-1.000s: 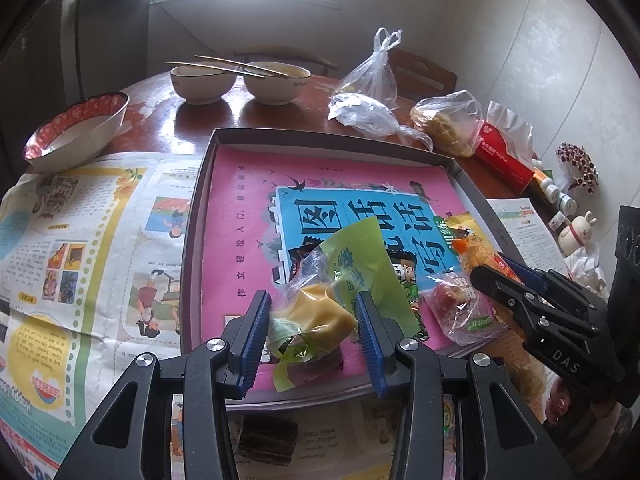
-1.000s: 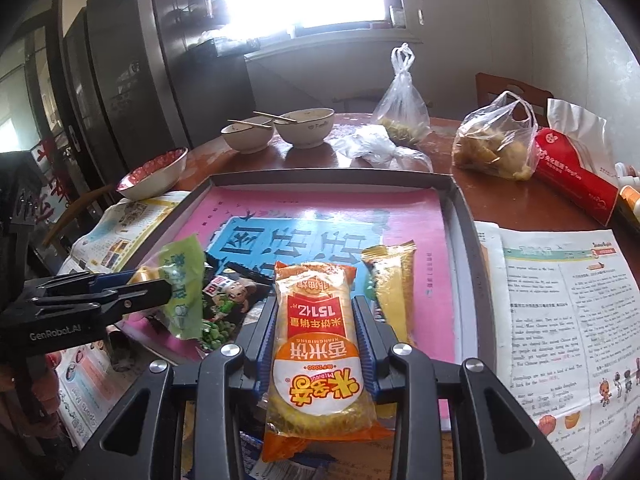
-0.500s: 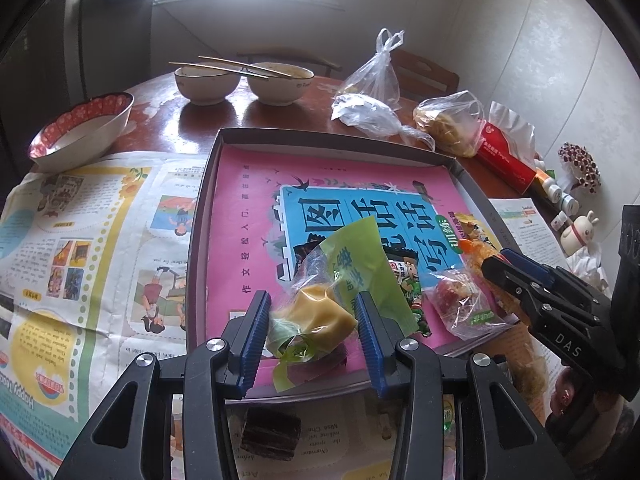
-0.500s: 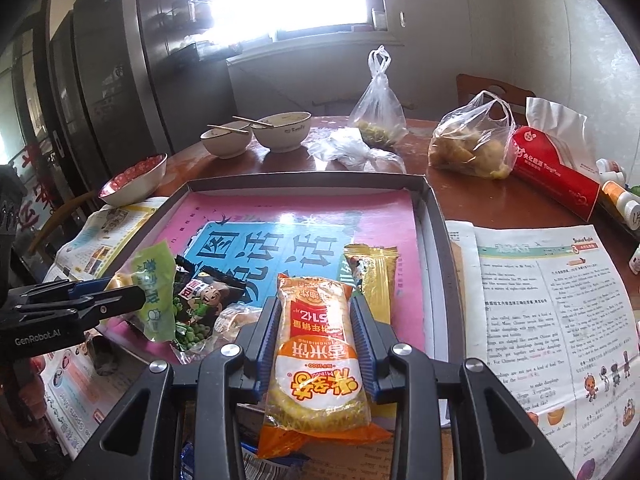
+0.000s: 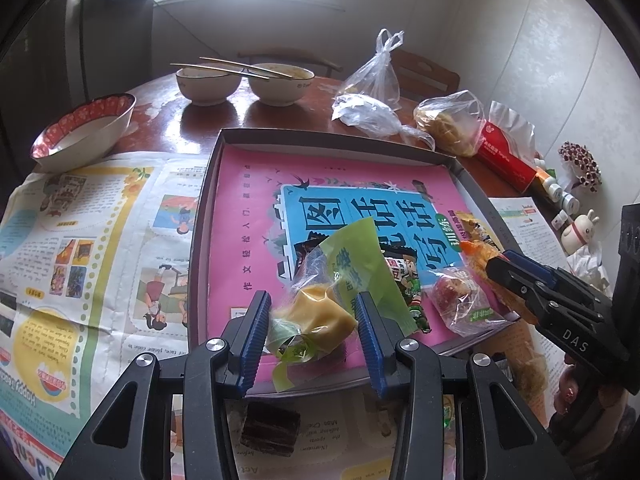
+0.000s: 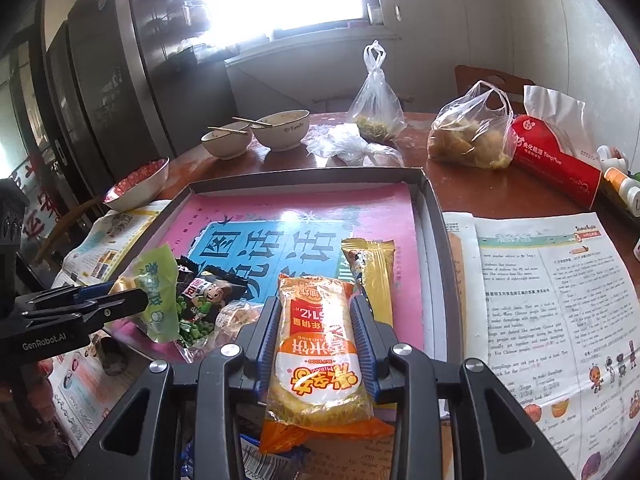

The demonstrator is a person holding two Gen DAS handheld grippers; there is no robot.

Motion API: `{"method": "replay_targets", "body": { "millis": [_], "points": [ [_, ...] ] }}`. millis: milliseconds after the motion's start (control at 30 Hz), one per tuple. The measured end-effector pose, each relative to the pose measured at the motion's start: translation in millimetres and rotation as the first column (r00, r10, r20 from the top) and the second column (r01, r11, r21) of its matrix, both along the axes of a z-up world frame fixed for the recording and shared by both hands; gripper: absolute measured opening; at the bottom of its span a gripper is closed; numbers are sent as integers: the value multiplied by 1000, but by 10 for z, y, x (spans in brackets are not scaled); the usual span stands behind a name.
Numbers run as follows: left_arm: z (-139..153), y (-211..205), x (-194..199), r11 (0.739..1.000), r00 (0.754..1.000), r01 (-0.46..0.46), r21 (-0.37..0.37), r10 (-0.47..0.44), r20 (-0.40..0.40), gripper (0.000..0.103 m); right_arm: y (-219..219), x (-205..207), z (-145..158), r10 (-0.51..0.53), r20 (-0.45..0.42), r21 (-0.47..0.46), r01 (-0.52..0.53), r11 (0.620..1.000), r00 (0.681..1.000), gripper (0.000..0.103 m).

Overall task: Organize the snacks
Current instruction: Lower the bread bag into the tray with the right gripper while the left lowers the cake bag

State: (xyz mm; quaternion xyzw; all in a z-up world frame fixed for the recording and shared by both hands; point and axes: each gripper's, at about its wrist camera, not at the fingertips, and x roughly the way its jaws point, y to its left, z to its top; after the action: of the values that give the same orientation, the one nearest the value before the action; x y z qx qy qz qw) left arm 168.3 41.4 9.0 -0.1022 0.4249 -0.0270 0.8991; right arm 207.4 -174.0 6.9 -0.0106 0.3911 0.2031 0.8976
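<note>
My left gripper is shut on a green-wrapped yellow cake snack, held over the near edge of the dark tray lined with a pink book. My right gripper is shut on an orange rice-cracker pack above the tray's near right corner. On the tray lie a dark pea snack bag, a clear-wrapped red snack and a gold bar. The right gripper shows in the left wrist view; the left gripper shows in the right wrist view.
Newspapers flank the tray on the wooden table. Two bowls with chopsticks, a red-rimmed bowl, plastic bags, a red tissue pack and small bottles stand behind. A dark brown block lies near the front.
Both grippers have drawn back slightly toward the near edge and risen a little, each still holding its snack. The right gripper has turned a bit to the right.
</note>
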Motion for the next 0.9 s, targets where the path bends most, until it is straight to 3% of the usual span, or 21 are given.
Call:
{"method": "replay_targets", "body": {
  "millis": [900],
  "points": [
    [26, 62, -50, 1000, 1000, -27, 0, 27, -5, 47, -53, -113, 52, 15, -11, 16, -15, 1000, 1000, 36]
  ]
}}
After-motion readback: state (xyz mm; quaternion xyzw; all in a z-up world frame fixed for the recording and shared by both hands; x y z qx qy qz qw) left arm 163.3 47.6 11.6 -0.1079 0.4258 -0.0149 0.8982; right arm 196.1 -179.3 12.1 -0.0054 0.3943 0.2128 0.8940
